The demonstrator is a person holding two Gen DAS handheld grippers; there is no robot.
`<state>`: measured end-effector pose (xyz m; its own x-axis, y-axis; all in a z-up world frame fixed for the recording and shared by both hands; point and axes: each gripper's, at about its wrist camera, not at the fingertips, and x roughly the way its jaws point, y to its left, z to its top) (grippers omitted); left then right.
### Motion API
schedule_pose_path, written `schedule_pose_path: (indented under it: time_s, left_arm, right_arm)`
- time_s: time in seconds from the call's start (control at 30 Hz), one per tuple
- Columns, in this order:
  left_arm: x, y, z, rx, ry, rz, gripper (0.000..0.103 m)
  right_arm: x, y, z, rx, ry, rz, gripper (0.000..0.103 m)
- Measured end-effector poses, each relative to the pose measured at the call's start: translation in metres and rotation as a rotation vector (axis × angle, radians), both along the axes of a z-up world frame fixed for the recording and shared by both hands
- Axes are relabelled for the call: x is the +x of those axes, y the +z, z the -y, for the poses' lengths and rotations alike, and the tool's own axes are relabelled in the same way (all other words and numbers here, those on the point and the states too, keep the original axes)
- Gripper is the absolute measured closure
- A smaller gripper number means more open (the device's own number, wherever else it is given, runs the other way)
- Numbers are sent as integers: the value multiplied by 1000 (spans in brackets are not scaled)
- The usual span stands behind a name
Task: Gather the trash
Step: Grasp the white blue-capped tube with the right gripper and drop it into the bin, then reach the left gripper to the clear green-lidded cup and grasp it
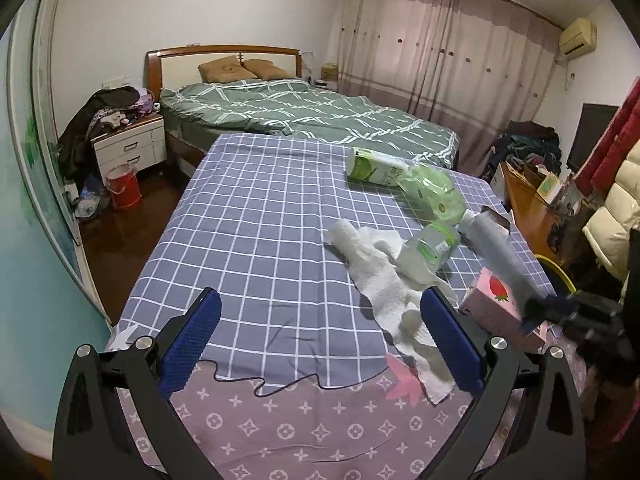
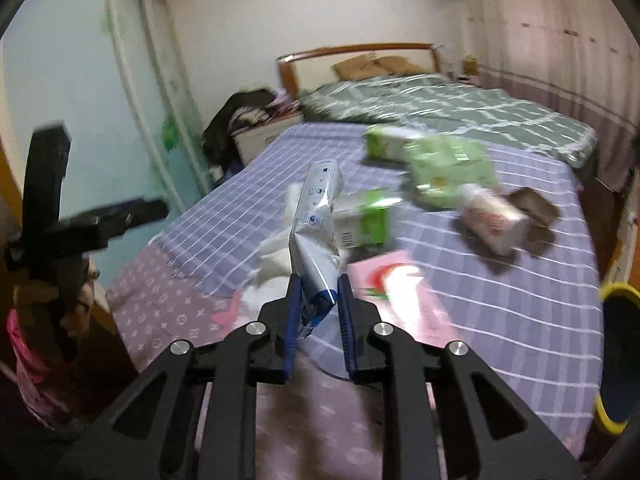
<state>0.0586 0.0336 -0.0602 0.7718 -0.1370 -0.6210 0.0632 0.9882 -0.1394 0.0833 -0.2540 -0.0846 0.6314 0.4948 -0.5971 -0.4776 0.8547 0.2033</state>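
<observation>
Bedroom clutter frames a table under a purple checked cloth (image 1: 256, 216), where the trash lies scattered. Taking the pink strawberry box (image 2: 400, 288) as landmark: the right gripper (image 2: 318, 308) hangs just on the near-left side of it, its jaws clamped on the lower end of a silver-white foil packet (image 2: 316, 216) that stands up clear of the cloth. Beyond the box lie a crushed clear bottle (image 1: 430, 248), a green plastic bag (image 1: 432, 192) and a green-white carton (image 1: 372, 168); a white paper towel (image 1: 384, 280) sprawls just left of it. A yellow-rimmed bin (image 2: 618, 356) sits off the table's edge, well to the right of the box.

The left gripper (image 1: 320, 340) hovers with jaws wide apart, holding nothing, near the towel's end.

Risks, as I judge them — the packet is pinched only at its crumpled tail, so a fast swing toward the bin could let the slick foil slip free or flop sideways and miss the rim. The right-wrist view is blurred, which suggests quick motion.
</observation>
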Motion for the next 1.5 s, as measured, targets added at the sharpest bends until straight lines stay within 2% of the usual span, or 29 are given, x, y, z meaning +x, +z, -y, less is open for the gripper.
schedule_pose_path:
  time_s: [0.17, 0.37, 0.5, 0.6, 0.83, 0.9, 1.17, 1.5]
  left_arm:
    - [0, 0, 10, 16, -29, 1, 5]
    - [1, 0, 22, 30, -52, -3, 5]
    - [4, -1, 31, 38, -69, -11, 5]
    - [7, -1, 39, 55, -82, -17, 5]
    - [12, -5, 60, 85, -123, -32, 5]
    - [14, -6, 66, 93, -136, -36, 5]
    - [27, -12, 87, 122, -197, -47, 5]
    - [82, -7, 134, 194, -439, -35, 5]
  right_arm:
    - [0, -1, 72, 20, -211, 2, 85]
    - [-1, -12, 173, 13, -519, -9, 85]
    - [6, -33, 230, -21, -696, -53, 85]
    - [16, -56, 259, -34, -765, -110, 85]
    - [30, -93, 290, -38, -839, -189, 82]
    - [32, -98, 293, -45, -856, -194, 74]
    - [26, -98, 286, -47, -852, -180, 71]
    - [25, -95, 276, -22, -833, -173, 65]
